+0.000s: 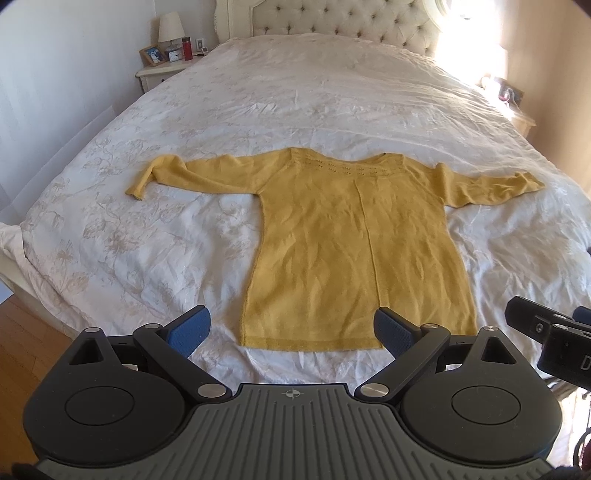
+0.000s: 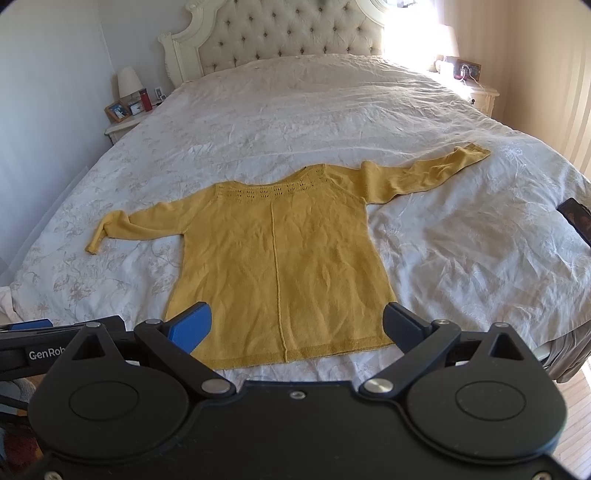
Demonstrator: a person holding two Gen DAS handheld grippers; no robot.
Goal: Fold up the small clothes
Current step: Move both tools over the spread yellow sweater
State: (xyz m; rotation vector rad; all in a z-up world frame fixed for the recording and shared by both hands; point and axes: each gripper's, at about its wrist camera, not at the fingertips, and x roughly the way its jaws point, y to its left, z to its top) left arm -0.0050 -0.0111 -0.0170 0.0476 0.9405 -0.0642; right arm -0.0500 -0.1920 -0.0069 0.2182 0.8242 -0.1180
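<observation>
A mustard-yellow knit sweater (image 1: 354,251) lies flat on the white bedspread (image 1: 258,122), neckline toward the headboard, both sleeves spread sideways; it also shows in the right wrist view (image 2: 280,266). The left sleeve cuff (image 1: 138,186) is bent down. My left gripper (image 1: 291,332) is open and empty, hovering just before the sweater's hem. My right gripper (image 2: 295,328) is open and empty, above the hem (image 2: 295,356). The right gripper also shows at the edge of the left wrist view (image 1: 546,332).
A tufted headboard (image 2: 288,33) stands at the far end. A nightstand (image 1: 166,70) with lamp, photo frame, clock and red bottle sits far left. Another nightstand (image 2: 476,92) sits far right. A dark object (image 2: 576,221) lies at the bed's right edge. Wooden floor (image 1: 22,332) lies left.
</observation>
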